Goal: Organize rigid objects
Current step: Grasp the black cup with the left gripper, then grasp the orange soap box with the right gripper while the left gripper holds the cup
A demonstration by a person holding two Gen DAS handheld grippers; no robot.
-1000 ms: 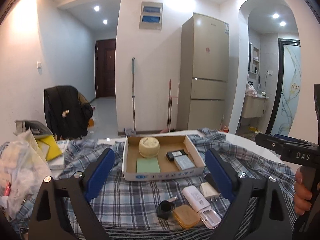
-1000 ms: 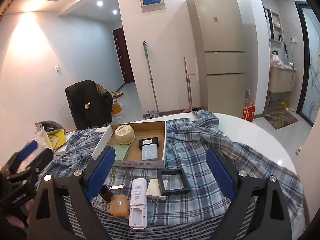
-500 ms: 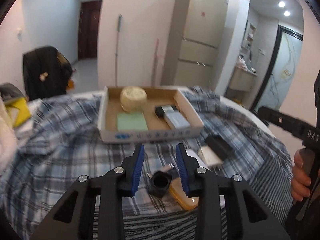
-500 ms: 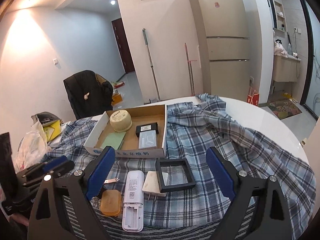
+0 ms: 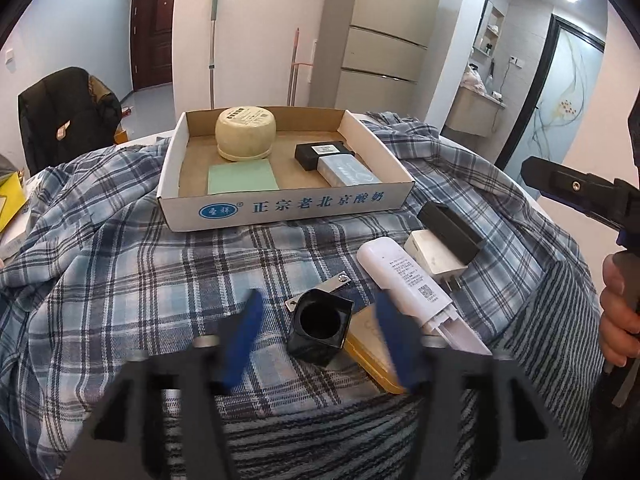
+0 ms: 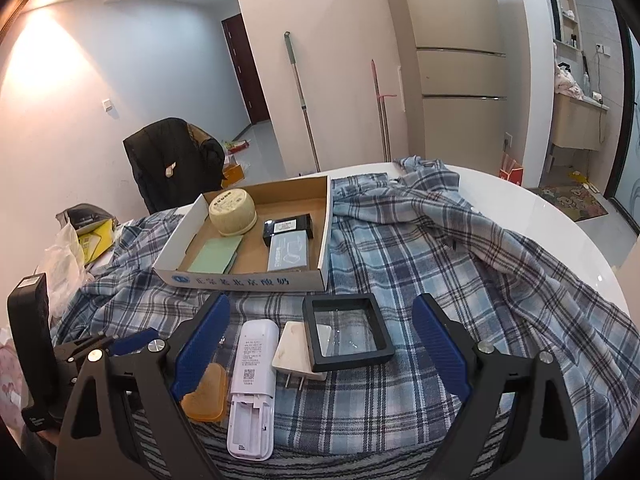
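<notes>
A small black square cup [image 5: 320, 328] stands on the plaid cloth between the blurred blue fingers of my left gripper [image 5: 318, 304]. Its jaws are opening and do not touch the cup. Beside the cup lie a metal nail clipper [image 5: 335, 283], an orange case [image 5: 372, 344], a white remote-like device [image 6: 255, 364], a white plug [image 6: 294, 350] and a black square frame [image 6: 346, 332]. My right gripper [image 6: 322, 307] hangs open above the plug and frame, empty. Behind them a cardboard box [image 5: 288, 206] holds a cream round tub [image 5: 245, 132], a green card, a black box and a grey box.
A plaid shirt [image 6: 420, 248] covers the round white table [image 6: 560, 232]. Plastic bags and a yellow item [image 6: 92, 240] sit at the left. A chair with a dark jacket [image 6: 172, 160] stands behind. A person's hand [image 5: 616, 312] holds the right gripper's handle.
My left gripper dropped and tilted down over the black cup; its jaws narrowed, then widened again. My right gripper sank a little toward the frame and plug, still wide.
</notes>
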